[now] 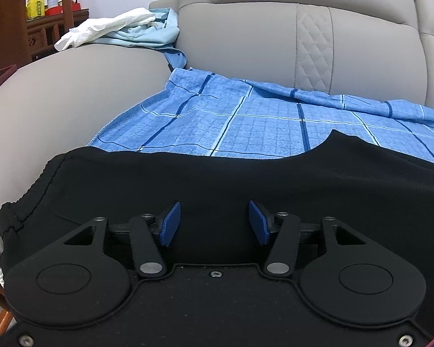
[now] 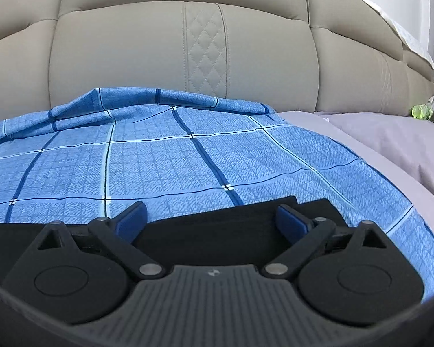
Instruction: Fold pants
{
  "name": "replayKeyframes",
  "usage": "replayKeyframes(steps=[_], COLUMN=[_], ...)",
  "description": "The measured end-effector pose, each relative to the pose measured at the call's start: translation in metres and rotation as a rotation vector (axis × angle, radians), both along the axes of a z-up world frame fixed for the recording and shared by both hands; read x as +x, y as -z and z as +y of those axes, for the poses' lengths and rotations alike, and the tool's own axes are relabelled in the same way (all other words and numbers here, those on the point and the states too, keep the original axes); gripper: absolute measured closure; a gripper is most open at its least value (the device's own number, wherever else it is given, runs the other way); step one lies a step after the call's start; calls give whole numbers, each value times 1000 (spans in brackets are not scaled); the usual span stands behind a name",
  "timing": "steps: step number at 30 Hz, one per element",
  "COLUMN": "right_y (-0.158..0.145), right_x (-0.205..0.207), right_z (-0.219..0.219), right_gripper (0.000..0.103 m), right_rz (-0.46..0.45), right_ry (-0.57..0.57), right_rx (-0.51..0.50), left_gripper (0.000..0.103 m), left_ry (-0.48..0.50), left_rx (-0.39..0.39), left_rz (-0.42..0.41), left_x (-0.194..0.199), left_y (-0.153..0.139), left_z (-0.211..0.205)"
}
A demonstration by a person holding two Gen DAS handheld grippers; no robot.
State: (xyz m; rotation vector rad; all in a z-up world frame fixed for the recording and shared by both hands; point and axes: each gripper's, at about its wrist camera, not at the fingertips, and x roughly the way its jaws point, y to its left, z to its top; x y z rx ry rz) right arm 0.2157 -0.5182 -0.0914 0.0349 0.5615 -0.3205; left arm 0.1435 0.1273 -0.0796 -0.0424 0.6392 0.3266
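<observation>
Left wrist view: left gripper (image 1: 214,222) jaws stand apart over the black pants (image 1: 217,179), nothing pinched. Right gripper (image 2: 211,221) jaws gape wide above the pants' leg end at 6 o'clock on the blue checked cloth (image 2: 188,159). Best to pinch both layers squarely before lifting.

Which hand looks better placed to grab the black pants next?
Probably the left: its tool sits open over the pants near the waistband. The right tool is open at the cloth's far edge.
</observation>
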Motion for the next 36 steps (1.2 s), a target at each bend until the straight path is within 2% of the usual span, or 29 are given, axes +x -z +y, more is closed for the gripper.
replayKeyframes(steps=[3, 6, 8, 11, 16, 19, 22, 24, 28, 31, 36], right_y=[0, 0, -3, -12, -29, -35, -32, -26, -12, -4, -2], right_x=[2, 4, 4, -1, -16, -30, -43, -51, -61, -62, -57], right_z=[-2, -3, 0, 15, 62, 104, 150, 177, 218, 230, 210], right_gripper=[4, 3, 5, 9, 9, 9, 9, 9, 9, 9, 7], right_rz=[0, 1, 4, -19, -116, -160, -166, -152, -100, -61, -45], right_ry=[6, 16, 32, 36, -82, -205, -344, -434, -574, -618, -559], right_rx=[0, -4, -9, 7, 38, 58, 45, 43, 24, -5, -3], left_gripper=[51, 56, 56, 56, 56, 56, 56, 56, 55, 54, 52], left_ry=[-3, 20, 53, 118, 242, 313, 364, 383, 366, 354, 349], left_rx=[8, 63, 88, 81, 41, 23, -3, 12, 41, 74, 47], left_rz=[10, 17, -2, -51, -91, -88, -75, -73, -32, -69, -77], left_x=[1, 5, 9, 14, 26, 35, 46, 53, 68, 69, 71], left_y=[-2, -9, -17, -31, -40, -34, -27, -20, -4, 6, 6], left_z=[0, -8, -16, -32, -71, -96, -115, -125, -130, -126, -118])
